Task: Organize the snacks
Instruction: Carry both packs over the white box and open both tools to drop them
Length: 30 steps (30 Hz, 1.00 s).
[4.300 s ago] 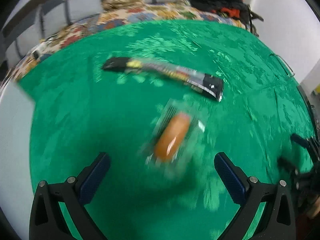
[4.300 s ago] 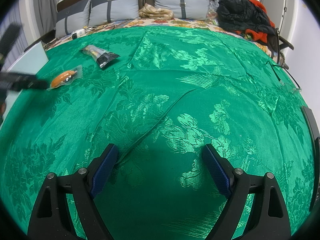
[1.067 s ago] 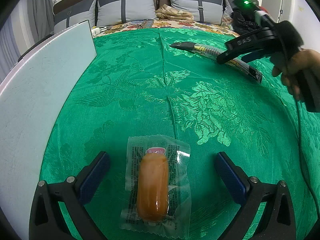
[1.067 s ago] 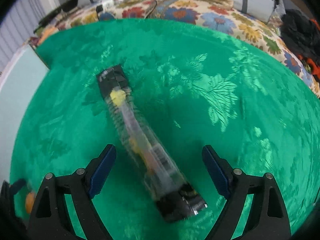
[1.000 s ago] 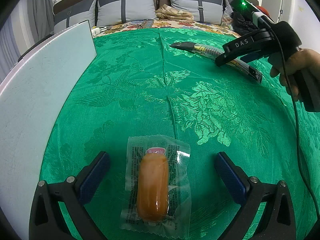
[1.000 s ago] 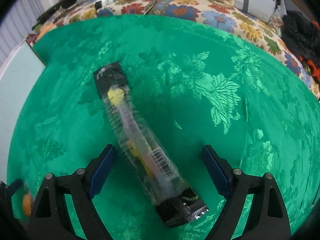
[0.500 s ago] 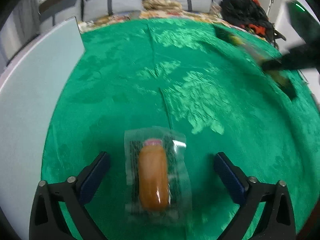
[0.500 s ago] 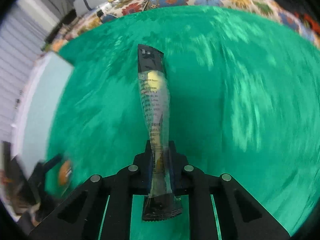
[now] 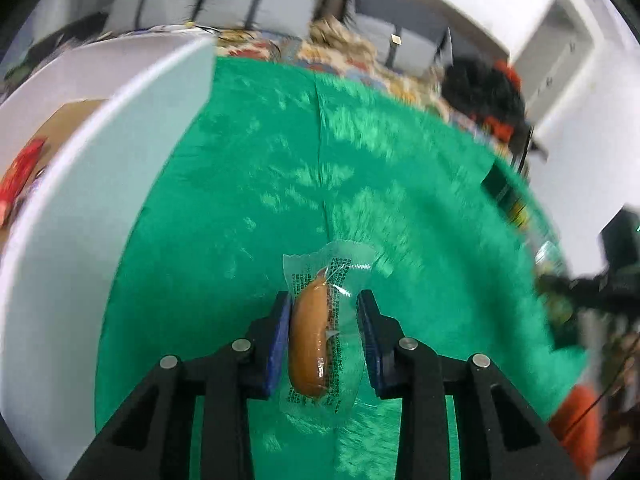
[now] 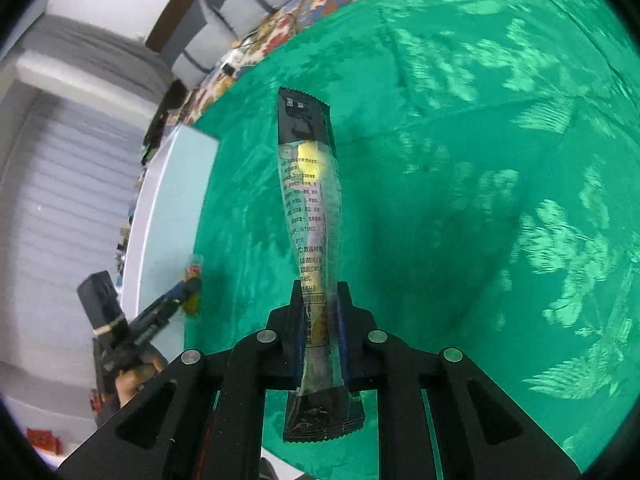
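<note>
While the left gripper (image 9: 322,312) was clamped on the sausage packet (image 9: 320,334), its two blue pads pressed the clear wrapper from either side, and the orange-brown sausage sat upright between them, closer to the left pad. The packet's sealed top edge stuck out past the fingertips, above the green cloth (image 9: 248,200) that covered the bed. To the left of that cloth stood a white box (image 9: 80,184) with a pale wall; inside it, at the far left edge of the view, something red (image 9: 18,172) showed, too blurred to name. Grey cushions (image 9: 180,8) and a dark heap of clothes (image 9: 484,88) lay beyond the cloth.

The right gripper (image 10: 320,308) was likewise closed tight, gripping the long snack stick (image 10: 310,208) near its lower end. The stick rose straight up from the fingers, its clear middle printed with small text, a yellow patch near the top and black ends at both tips; the lower black end hung below the pads. It was held off the green cloth (image 10: 480,160). At the left of this view, the other gripper (image 10: 182,290) appeared small, with the sausage packet at its tip beside the wall of the white box (image 10: 172,216).
</note>
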Each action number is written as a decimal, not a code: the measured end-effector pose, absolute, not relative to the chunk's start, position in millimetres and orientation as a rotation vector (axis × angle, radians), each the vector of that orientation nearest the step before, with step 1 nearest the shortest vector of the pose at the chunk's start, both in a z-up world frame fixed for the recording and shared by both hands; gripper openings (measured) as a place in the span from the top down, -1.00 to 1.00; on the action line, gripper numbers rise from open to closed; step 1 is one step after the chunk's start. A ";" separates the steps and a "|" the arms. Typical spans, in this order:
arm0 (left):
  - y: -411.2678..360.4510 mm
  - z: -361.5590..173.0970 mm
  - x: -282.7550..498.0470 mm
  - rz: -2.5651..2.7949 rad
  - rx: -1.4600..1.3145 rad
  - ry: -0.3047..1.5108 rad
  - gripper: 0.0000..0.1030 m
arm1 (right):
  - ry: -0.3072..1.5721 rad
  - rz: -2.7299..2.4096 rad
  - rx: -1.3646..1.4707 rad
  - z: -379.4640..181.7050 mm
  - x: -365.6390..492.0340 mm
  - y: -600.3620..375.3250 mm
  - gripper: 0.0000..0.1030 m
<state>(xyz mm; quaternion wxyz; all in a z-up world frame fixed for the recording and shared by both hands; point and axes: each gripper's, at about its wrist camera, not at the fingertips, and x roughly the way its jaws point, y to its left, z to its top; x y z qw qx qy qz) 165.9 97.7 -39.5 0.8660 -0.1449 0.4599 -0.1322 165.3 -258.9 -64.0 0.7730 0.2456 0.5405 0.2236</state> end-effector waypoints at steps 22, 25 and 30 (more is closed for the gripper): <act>364.9 52.2 95.6 0.339 -0.201 0.798 -0.72 | 1.118 1.015 0.186 38.8 164.6 162.1 -0.38; 360.4 60.5 70.7 0.377 -0.147 0.741 -0.93 | 1.086 0.988 0.123 35.6 151.2 155.7 -0.38; 336.8 79.9 55.6 0.416 -0.133 0.701 -1.00 | 0.952 0.893 -0.006 52.8 142.1 141.9 -0.38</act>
